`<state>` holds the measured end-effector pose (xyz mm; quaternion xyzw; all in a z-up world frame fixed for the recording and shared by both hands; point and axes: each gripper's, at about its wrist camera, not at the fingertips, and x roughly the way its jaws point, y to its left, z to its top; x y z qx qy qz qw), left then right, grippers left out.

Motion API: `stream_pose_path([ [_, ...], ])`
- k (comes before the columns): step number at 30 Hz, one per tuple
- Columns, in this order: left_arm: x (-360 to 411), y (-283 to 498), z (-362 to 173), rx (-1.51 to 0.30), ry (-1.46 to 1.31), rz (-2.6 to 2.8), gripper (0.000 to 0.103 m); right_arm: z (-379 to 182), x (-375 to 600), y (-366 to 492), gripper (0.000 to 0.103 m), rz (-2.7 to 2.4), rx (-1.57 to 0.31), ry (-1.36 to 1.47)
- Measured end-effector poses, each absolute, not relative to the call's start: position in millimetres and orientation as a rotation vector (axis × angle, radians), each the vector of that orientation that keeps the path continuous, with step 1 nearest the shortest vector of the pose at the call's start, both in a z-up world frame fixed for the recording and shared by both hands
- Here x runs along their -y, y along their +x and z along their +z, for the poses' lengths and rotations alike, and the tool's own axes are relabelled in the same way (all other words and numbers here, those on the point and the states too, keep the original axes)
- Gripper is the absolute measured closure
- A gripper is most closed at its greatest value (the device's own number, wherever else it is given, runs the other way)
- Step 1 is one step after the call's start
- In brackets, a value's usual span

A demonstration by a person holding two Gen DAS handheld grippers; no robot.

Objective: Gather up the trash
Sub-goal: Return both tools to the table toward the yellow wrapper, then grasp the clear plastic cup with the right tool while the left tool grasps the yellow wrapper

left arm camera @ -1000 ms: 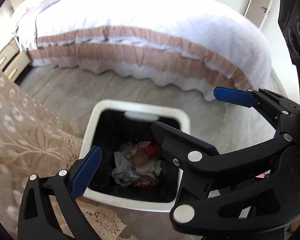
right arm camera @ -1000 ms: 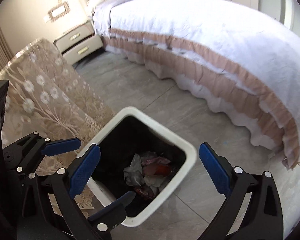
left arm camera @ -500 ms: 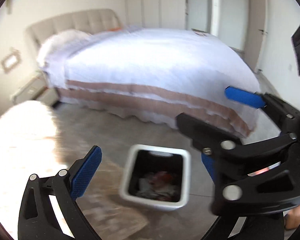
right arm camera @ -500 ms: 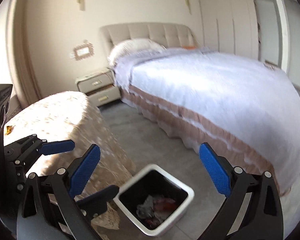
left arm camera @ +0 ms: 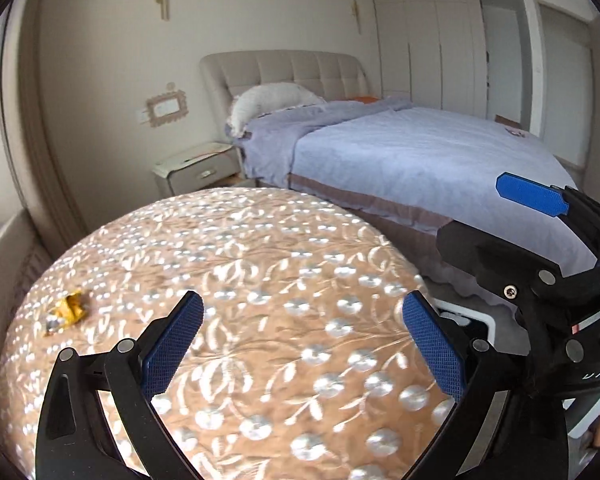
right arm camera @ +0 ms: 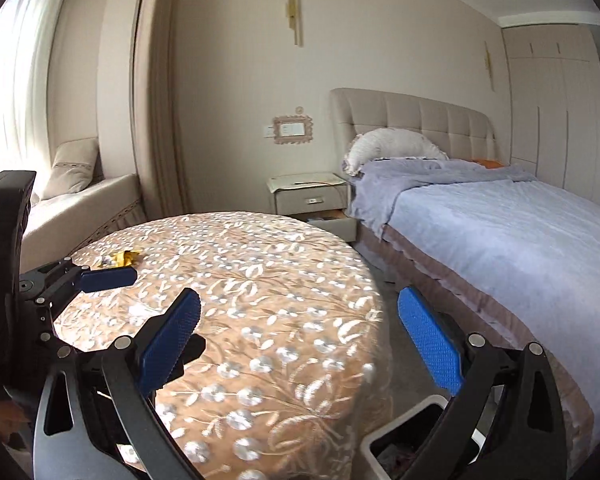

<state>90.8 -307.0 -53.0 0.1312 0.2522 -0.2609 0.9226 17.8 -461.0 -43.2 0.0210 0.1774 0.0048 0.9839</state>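
A crumpled yellow wrapper [left arm camera: 67, 311] lies on the round table with the floral lace cloth [left arm camera: 260, 280], at its left side; it also shows in the right wrist view [right arm camera: 123, 258]. My left gripper [left arm camera: 304, 344] is open and empty above the table, to the right of the wrapper. My right gripper [right arm camera: 300, 344] is open and empty over the table's right edge. The white trash bin [right arm camera: 412, 440] with a black liner stands on the floor beside the table, mostly hidden by my fingers; its rim shows in the left wrist view [left arm camera: 472, 320].
A bed [right arm camera: 520, 240] with a lilac cover stands to the right. A nightstand [right arm camera: 310, 196] sits between the bed and the table. A cushioned window seat [right arm camera: 84, 208] is at the left. Wardrobes [left arm camera: 440, 52] line the far wall.
Both grippers have risen from over the trash bin and turned up and left to the tabletop. The wrapper has come into view. Both stay open and empty.
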Motion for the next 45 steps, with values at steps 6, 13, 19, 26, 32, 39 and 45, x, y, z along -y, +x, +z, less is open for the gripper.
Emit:
stream_pose_path([
  [6, 205, 116, -47, -0.528, 0.243, -0.400, 0.005, -39, 388, 45, 0.004, 0.113, -0.378, -0.023],
  [13, 105, 155, -49, -0.577, 0.159, -0.267, 0.005, -53, 322, 76, 0.004, 0.242, -0.431, -0.092],
  [19, 71, 181, -57, -0.586, 0.124, -0.230, 0.005, -82, 290, 109, 0.004, 0.308, -0.529, -0.181],
  [26, 57, 228, -75, -0.651, 0.086, -0.223, 0.005, -98, 264, 134, 0.004, 0.387, -0.582, -0.243],
  [32, 56, 275, -86, -0.704, 0.074, -0.222, 0.005, -109, 243, 158, 0.004, 0.441, -0.602, -0.306],
  [39, 67, 335, -105, -0.783, 0.078, -0.200, 0.005, -113, 241, 184, 0.004, 0.470, -0.630, -0.309],
  [45, 67, 368, -124, -0.850, 0.032, -0.217, 0.014, -118, 249, 197, 0.004, 0.488, -0.665, -0.268],
])
